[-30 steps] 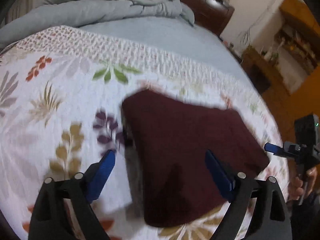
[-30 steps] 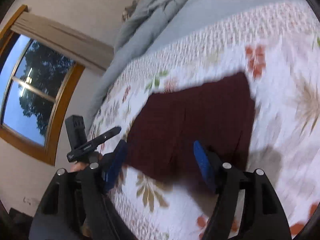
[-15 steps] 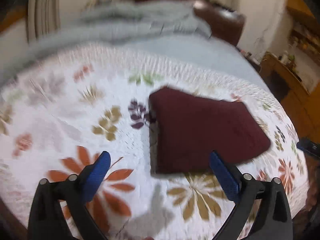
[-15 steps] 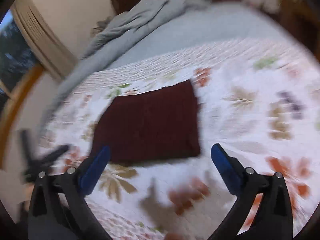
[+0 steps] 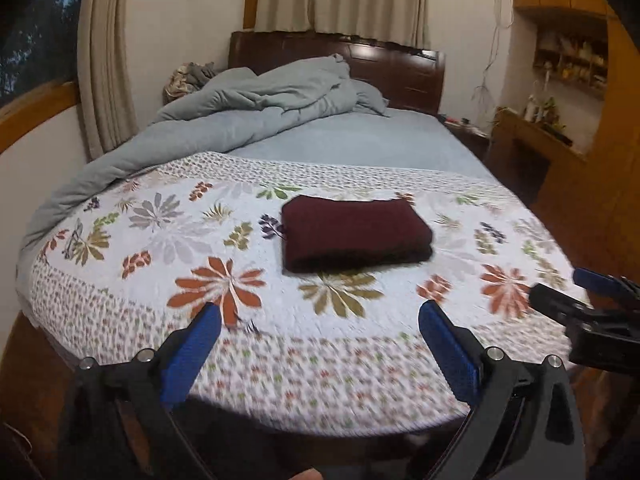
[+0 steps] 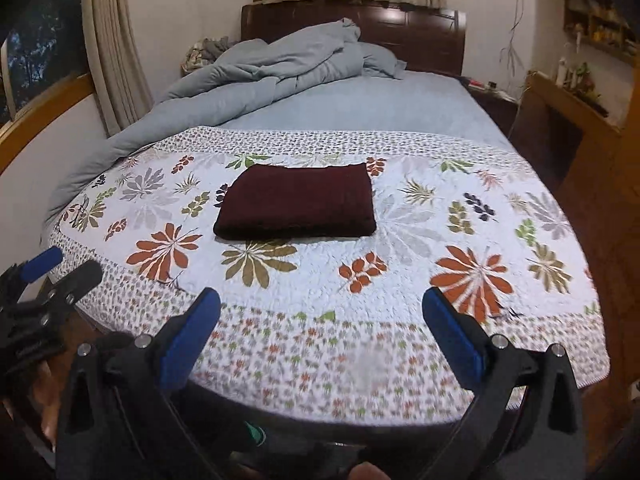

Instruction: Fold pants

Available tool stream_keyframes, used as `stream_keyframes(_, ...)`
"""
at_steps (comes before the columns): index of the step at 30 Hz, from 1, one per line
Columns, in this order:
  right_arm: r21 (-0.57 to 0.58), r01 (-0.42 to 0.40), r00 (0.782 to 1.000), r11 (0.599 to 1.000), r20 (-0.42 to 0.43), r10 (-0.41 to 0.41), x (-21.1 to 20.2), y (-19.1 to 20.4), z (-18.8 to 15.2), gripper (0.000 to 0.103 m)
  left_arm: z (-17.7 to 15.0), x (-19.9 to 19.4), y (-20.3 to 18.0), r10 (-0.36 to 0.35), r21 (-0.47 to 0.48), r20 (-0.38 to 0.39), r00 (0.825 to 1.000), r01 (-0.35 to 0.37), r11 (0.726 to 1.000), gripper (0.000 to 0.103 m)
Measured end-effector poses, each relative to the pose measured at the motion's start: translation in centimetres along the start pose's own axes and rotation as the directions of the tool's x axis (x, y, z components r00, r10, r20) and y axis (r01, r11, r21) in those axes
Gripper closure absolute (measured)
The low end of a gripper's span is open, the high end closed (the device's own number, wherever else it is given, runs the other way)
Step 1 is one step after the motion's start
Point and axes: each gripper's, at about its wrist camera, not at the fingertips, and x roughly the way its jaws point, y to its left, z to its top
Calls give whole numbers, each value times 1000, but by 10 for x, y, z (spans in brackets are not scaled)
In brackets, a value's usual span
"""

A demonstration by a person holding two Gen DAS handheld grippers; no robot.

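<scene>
Your left gripper (image 5: 316, 330) is released, its two blue-padded fingers (image 5: 191, 350) spread wide with nothing between them. Your right gripper (image 6: 320, 326) is likewise released, blue pads far apart and empty. Both tools hang in the air off the foot edge of a bed, pointing toward the headboard, and touch nothing.

The pants (image 5: 354, 232), dark maroon, lie folded into a thick, compact rectangle on a white floral quilt (image 5: 224, 280). From your left gripper they sit straight ahead and slightly to the right, well apart from the fingertips. From your right gripper the pants (image 6: 298, 208) sit ahead and a little to the left, also well apart, flat on the quilt (image 6: 420, 240).

In the left camera, your right gripper (image 5: 592, 300) shows at the far right edge, beside the quilt's corner. In the right camera, your left gripper (image 6: 44, 276) shows at the far left edge; from this side angle you cannot judge its opening.

Beyond the pants, farther from both tools, a blue-grey sheet (image 5: 360, 140) covers the mattress. A rumpled grey comforter (image 5: 248, 104) is heaped ahead and to the left, against a dark wooden headboard (image 5: 396, 64). Cream curtains (image 5: 104, 52) hang on the left, and wooden shelving (image 5: 568, 60) stands to the right.
</scene>
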Motion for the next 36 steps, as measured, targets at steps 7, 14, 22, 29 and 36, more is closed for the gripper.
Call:
stream_keyframes(7,-26,48,997,998,69,-47,-59,16,-20,3,-17,-62,-6,1,4,57,998,-1,1000,4)
stream_keyframes(14,-38,78,991,996,109,-74,-82,19,-23,3,-20,-71,-2,28,-11,69,997,-28,1000,4)
stream_keyframes(22,-45,97,987,994,131,-90,-83,21,-22,2,-23,-54,-3,19,-10,32,999,-18,1000,4)
stream_keyframes(29,-40,91,988,995,129,-85,-82,19,-24,2,-25,-54,-9,26,6,30,999,-26,1000,4)
stream_keyframes(36,-34,93,987,995,132,-88,-84,16,-26,2,-25,-54,-12,23,6,23,999,-23,1000,4)
